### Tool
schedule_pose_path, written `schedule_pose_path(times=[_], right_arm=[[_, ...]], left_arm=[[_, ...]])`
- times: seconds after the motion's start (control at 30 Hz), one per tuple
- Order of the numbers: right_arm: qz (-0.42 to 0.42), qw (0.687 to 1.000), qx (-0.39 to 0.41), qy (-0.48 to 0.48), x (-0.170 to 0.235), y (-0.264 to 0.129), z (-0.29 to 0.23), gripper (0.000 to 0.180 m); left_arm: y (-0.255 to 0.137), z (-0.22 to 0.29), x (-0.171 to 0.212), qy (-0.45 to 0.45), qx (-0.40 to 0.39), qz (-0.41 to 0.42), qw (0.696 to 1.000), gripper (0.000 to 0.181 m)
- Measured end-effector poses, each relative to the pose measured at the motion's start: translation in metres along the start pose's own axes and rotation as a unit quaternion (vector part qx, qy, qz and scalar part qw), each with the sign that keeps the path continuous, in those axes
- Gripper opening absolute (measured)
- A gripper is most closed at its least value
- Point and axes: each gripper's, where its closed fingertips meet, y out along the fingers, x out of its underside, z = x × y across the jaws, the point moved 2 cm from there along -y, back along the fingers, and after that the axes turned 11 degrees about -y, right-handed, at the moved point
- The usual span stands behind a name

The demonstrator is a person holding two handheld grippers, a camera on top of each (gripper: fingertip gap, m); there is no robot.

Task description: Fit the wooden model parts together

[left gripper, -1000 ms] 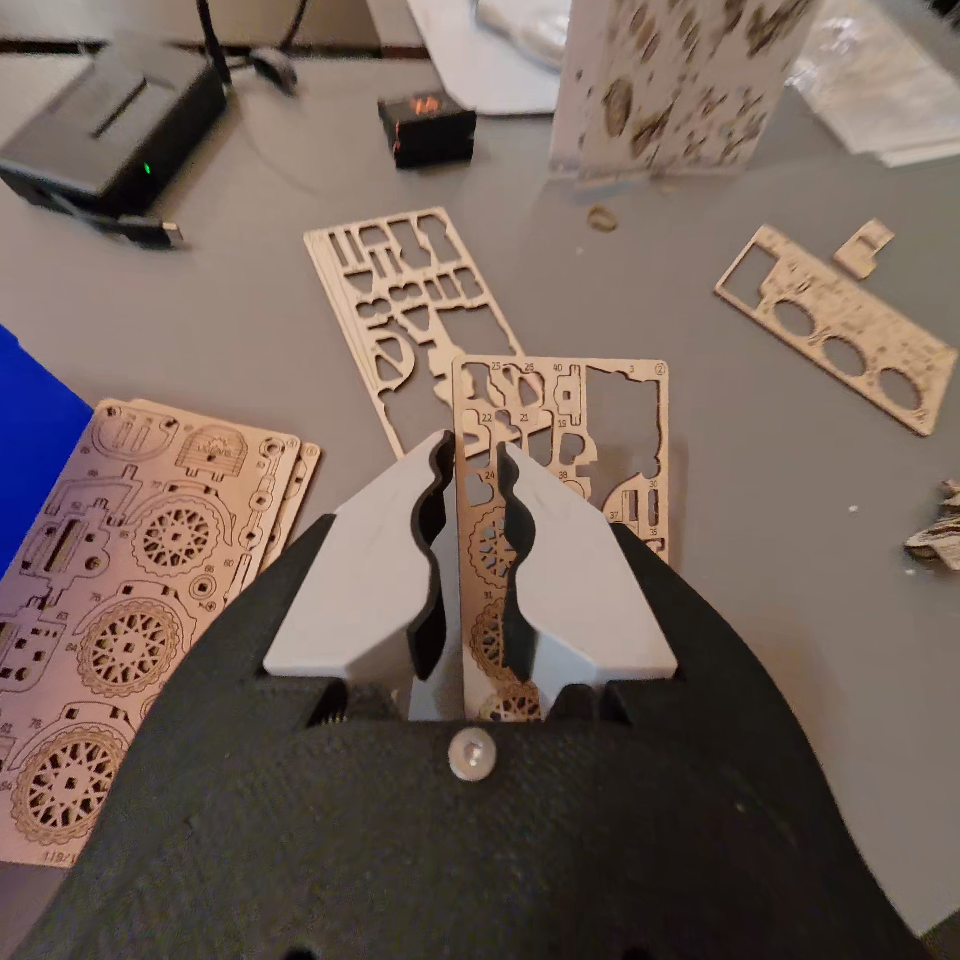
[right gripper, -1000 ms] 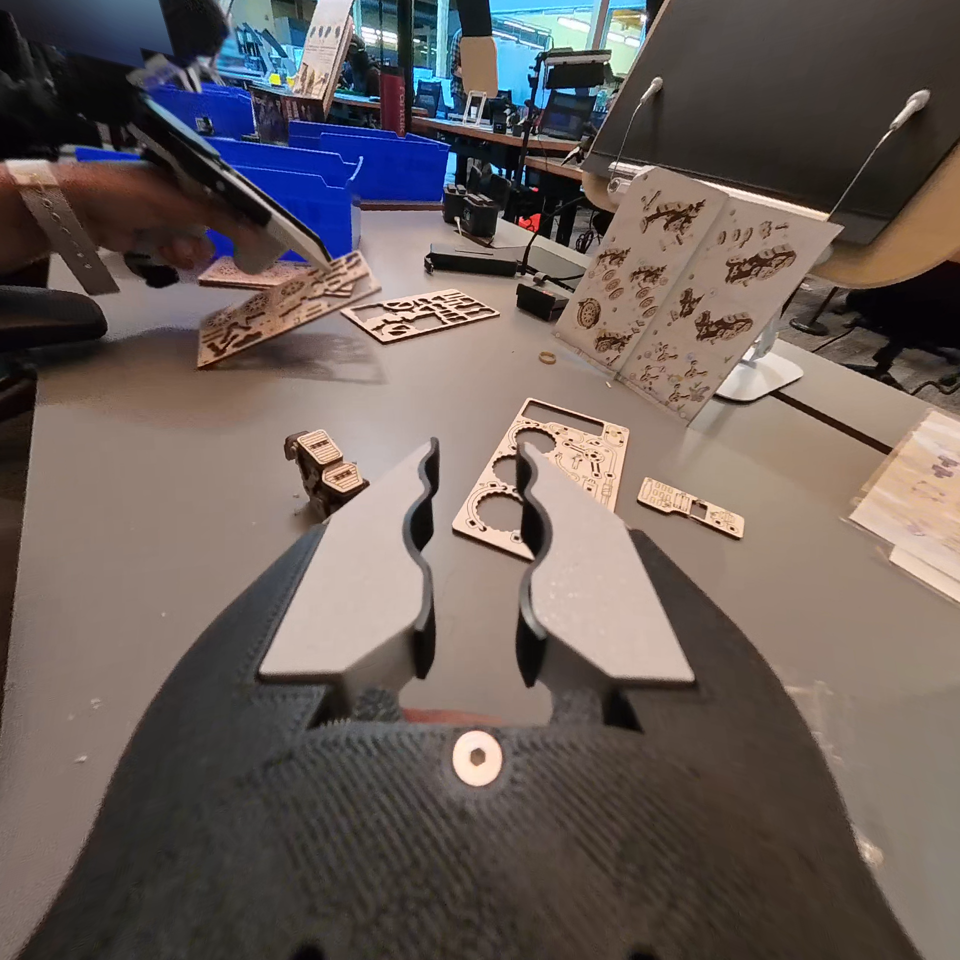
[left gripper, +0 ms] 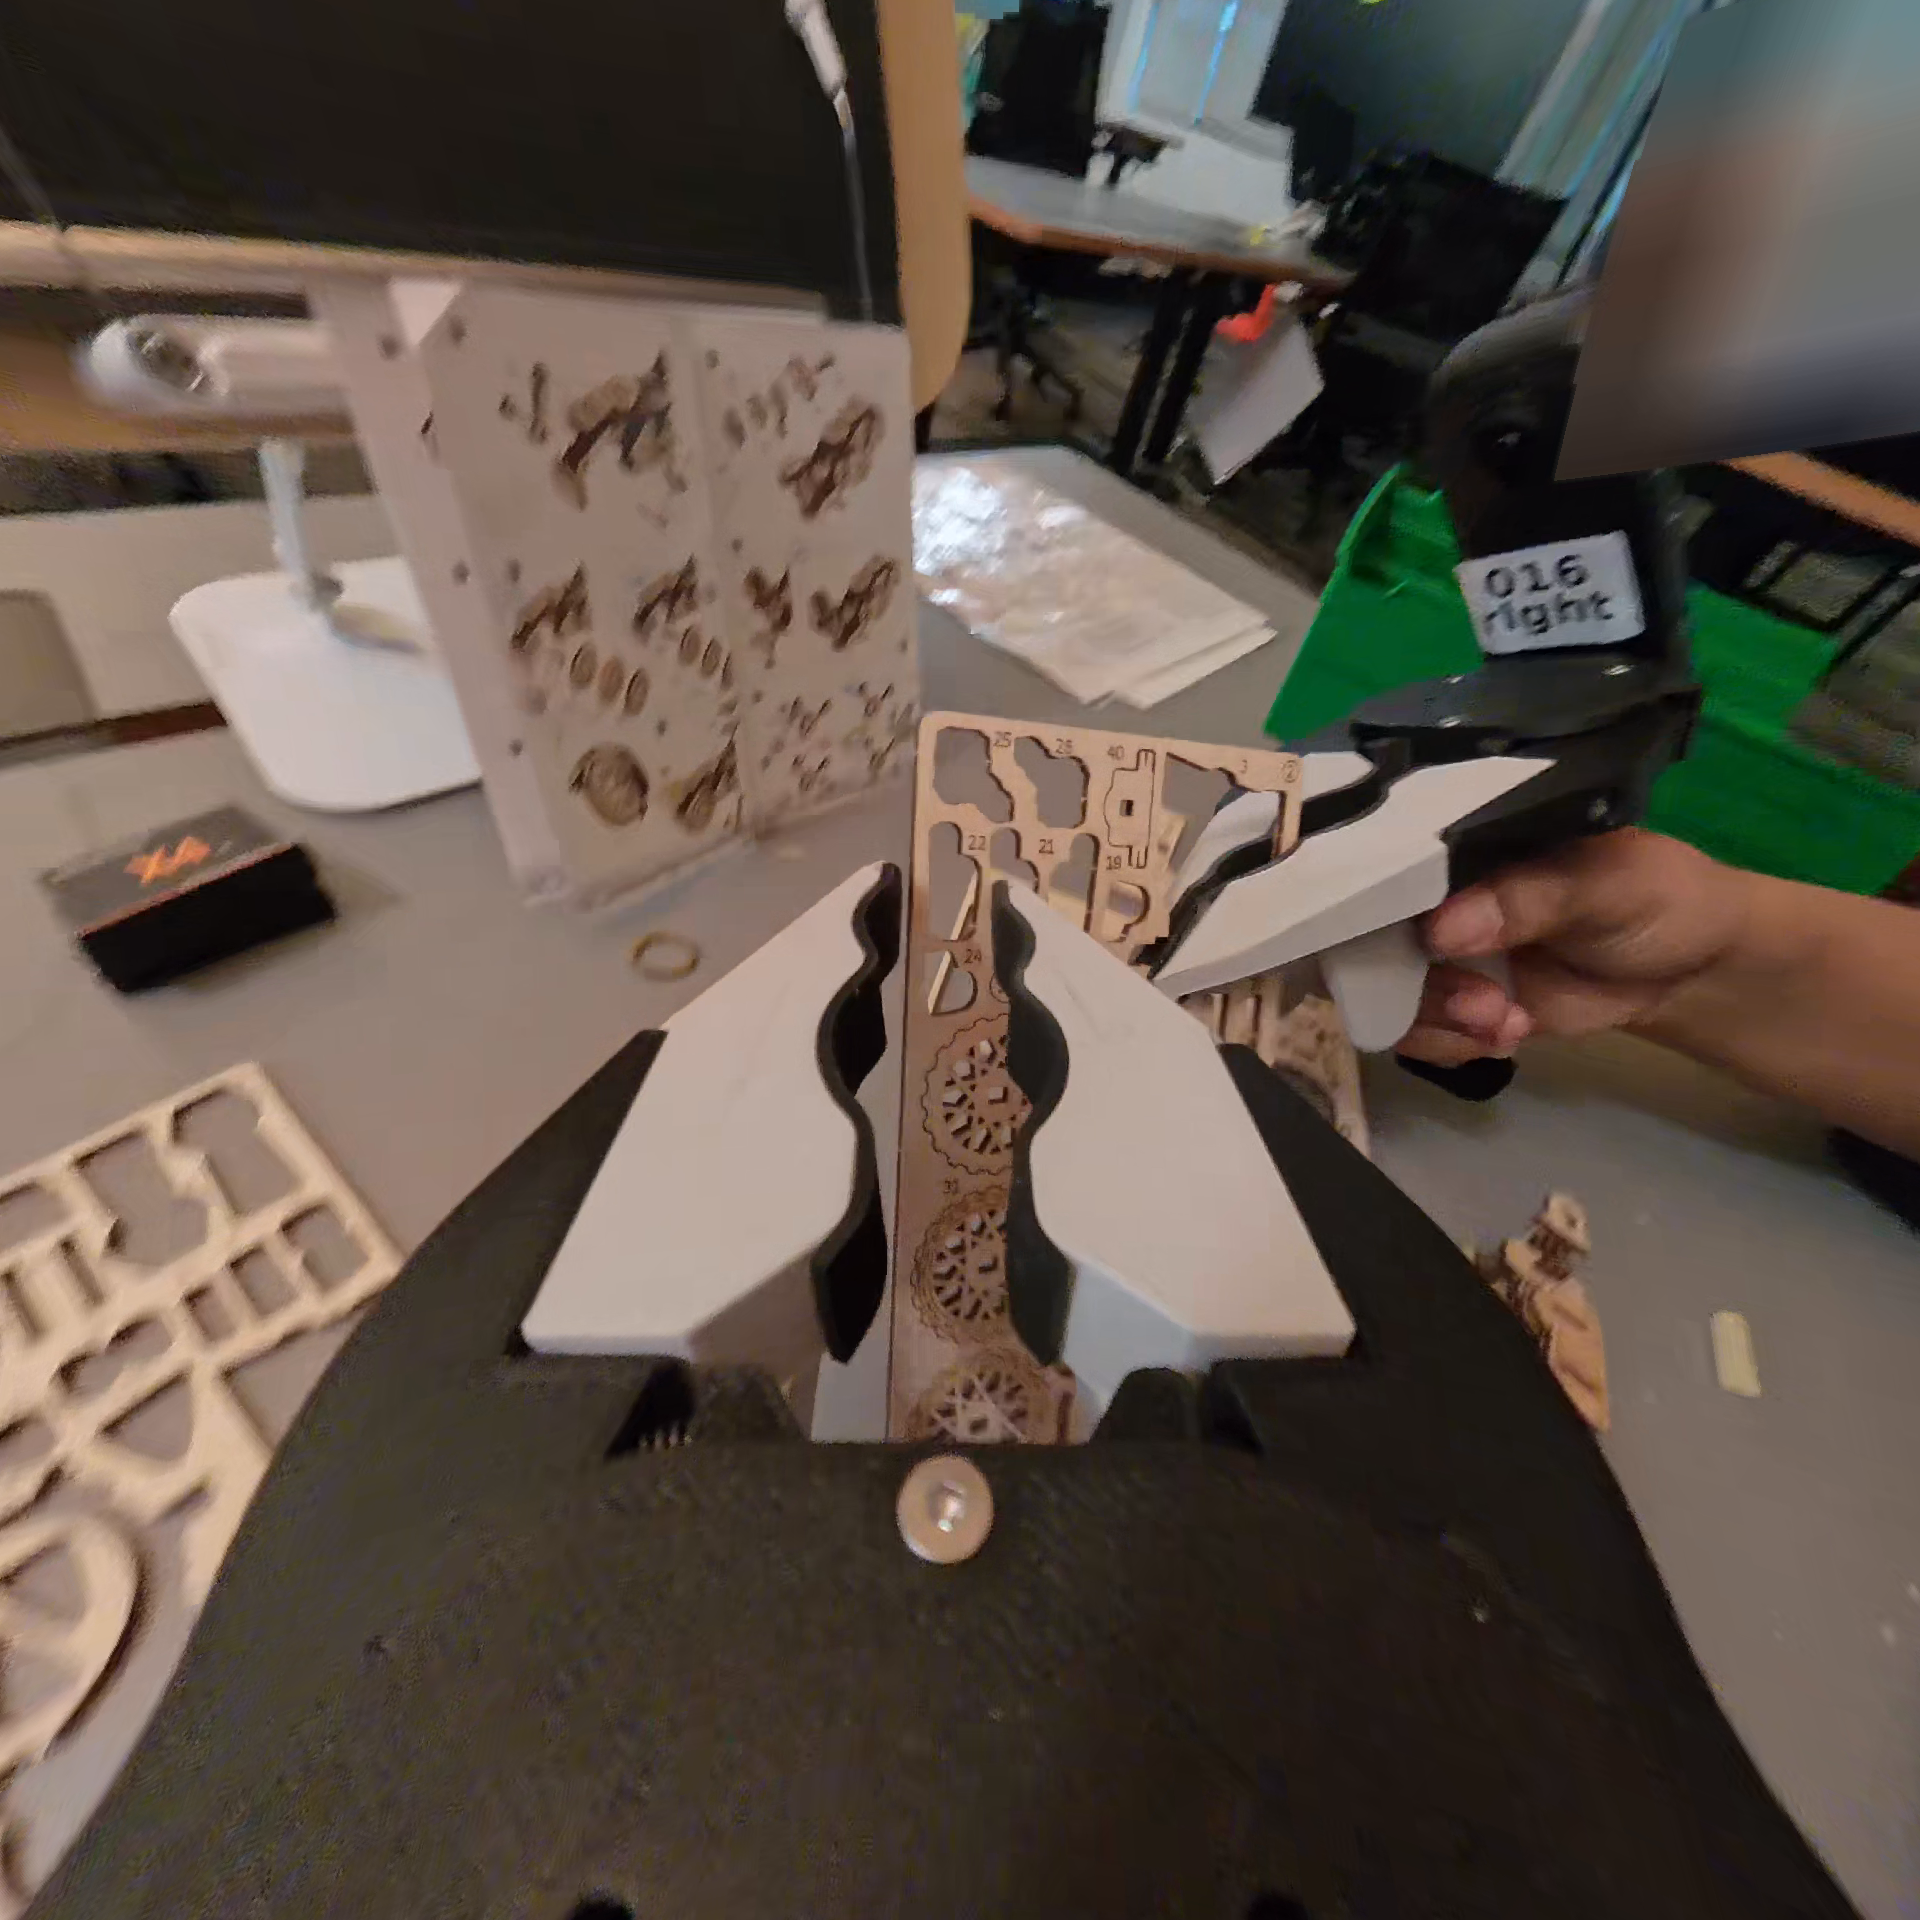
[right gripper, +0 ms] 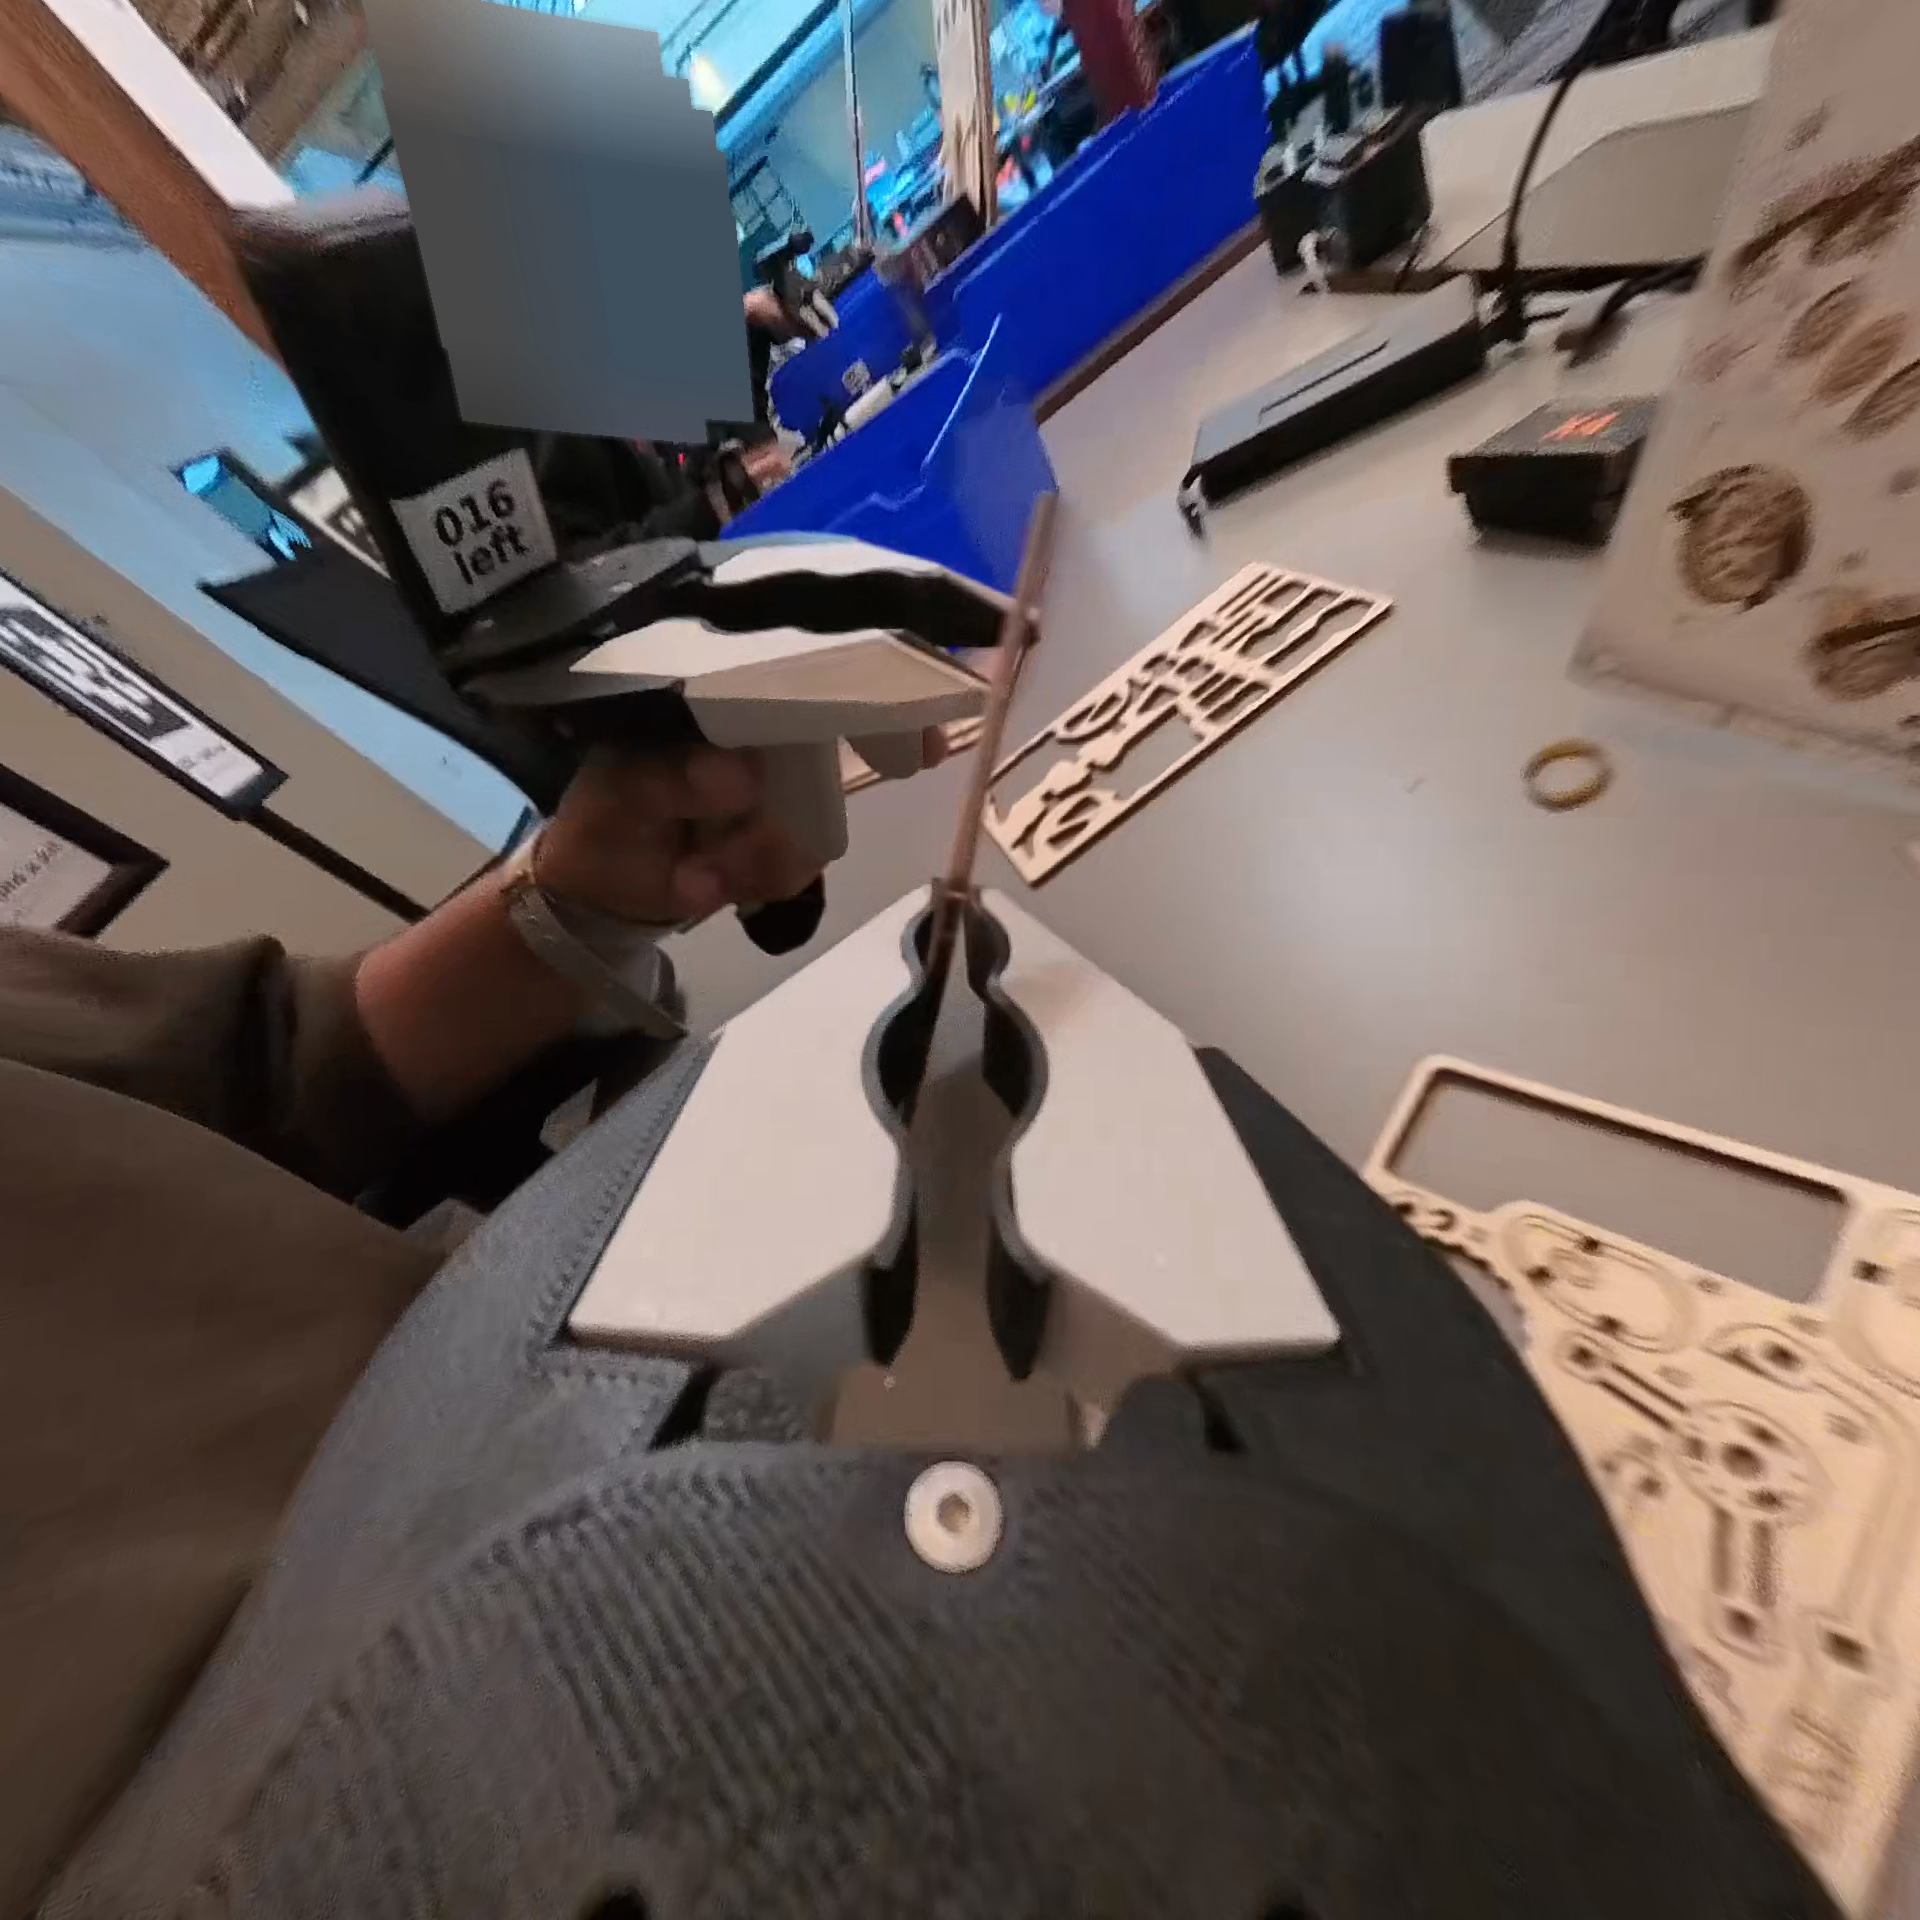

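Left claw (left gripper: 945, 904): closed on the laser-cut wooden parts sheet (left gripper: 1101, 821), gripping its lower length so the sheet stands upright, clear of the worktop (left gripper: 436, 997). Likely purpose: to present the upper, partly emptied region for part removal.

Right claw (right gripper: 951, 914): closed narrowly on the edge of the same sheet (right gripper: 1003, 686), seen edge-on in the right wrist view. In the left wrist view its fingers (left gripper: 1340, 873) meet the sheet's upper right corner, one on each face. Judged a pinch on a part or the frame, to snap a piece loose; which cannot be told.

Partly built wooden model (left gripper: 1548, 1299): resting on the worktop to the right of the left claw, near the right hand (left gripper: 1558, 956).

Emptied wooden frame (right gripper: 1174, 717): flat on the worktop, left of the held sheet. A further cut sheet (right gripper: 1683, 1351) lies flat on the right.

Small ring (right gripper: 1567, 773): loose on the worktop, beyond the sheets.

Black box with an orange mark (left gripper: 187, 894): farther back, left.

Instruction leaflet (left gripper: 665, 623): propped upright behind, presumably for reference.

Worktop: plain grey. Blue bins (right gripper: 935, 457) at its far left side; desks and chairs beyond, blurred.
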Motion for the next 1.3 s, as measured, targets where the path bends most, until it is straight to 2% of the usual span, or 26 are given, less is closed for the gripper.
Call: schedule_pose_path(times=[0.07, 0.1, 0.13, 0.23, 0.33, 0.4, 0.47, 0.67, 0.8, 0.87, 0.93, 1.0, 1.17, 1.23, 1.3], right_arm=[[0.018, 1.000, 0.010, 0.008, -0.011, -0.014, 0.010, 0.000], [0.029, 0.999, 0.020, 0.008, -0.017, -0.021, 0.015, 0.000], [0.041, 0.999, 0.033, 0.007, -0.023, -0.029, 0.021, 0.001], [0.070, 0.993, 0.096, -0.013, -0.038, -0.051, 0.051, 0.000], [0.110, 0.987, 0.112, 0.019, -0.053, -0.068, 0.075, 0.000], [0.153, 0.982, 0.095, 0.064, -0.056, -0.077, 0.076, 0.000], [0.184, 0.976, 0.071, 0.090, -0.049, -0.086, 0.068, 0.000], [0.248, 0.960, 0.034, 0.123, -0.025, -0.110, 0.067, 0.000], [0.210, 0.973, 0.022, 0.091, -0.023, -0.101, 0.058, 0.000], [0.176, 0.981, 0.015, 0.078, -0.018, -0.089, 0.054, 0.000], [0.164, 0.983, 0.000, 0.081, -0.015, -0.081, 0.050, 0.000], [0.166, 0.982, -0.014, 0.094, -0.015, -0.076, 0.047, 0.000], [0.176, 0.977, -0.023, 0.121, -0.014, -0.072, 0.048, 0.000], [0.180, 0.975, -0.004, 0.129, -0.011, -0.070, 0.054, 0.000], [0.194, 0.971, 0.002, 0.139, -0.011, -0.073, 0.056, 0.000]], left_arm=[[0.011, 0.003, -0.015, -0.008, 0.028, 0.025, 0.999, 0.031], [0.016, -0.001, -0.022, -0.018, 0.027, 0.044, 0.998, 0.043], [0.021, -0.007, -0.030, -0.035, 0.019, 0.069, 0.997, 0.047], [0.038, -0.016, -0.062, -0.088, 0.012, 0.145, 0.985, 0.050], [0.062, -0.007, -0.072, -0.051, 0.016, 0.124, 0.991, 0.055], [0.068, -0.002, -0.065, -0.038, 0.024, 0.111, 0.993, 0.060], [0.066, 0.006, -0.047, -0.048, 0.066, 0.105, 0.991, 0.060], [0.060, 0.010, -0.017, -0.155, 0.175, 0.107, 0.966, 0.060], [0.066, 0.012, 0.007, -0.181, 0.207, 0.072, 0.959, 0.059], [0.069, 0.018, 0.016, -0.216, 0.241, 0.053, 0.945, 0.060], [0.069, 0.029, 0.023, -0.240, 0.286, 0.013, 0.928, 0.060], [0.067, 0.034, 0.033, -0.230, 0.296, -0.030, 0.927, 0.059], [0.066, 0.049, 0.050, -0.211, 0.339, -0.096, 0.912, 0.052], [0.068, 0.048, 0.052, -0.218, 0.337, -0.110, 0.909, 0.033], [0.068, 0.047, 0.052, -0.223, 0.339, -0.111, 0.907, 0.003]])
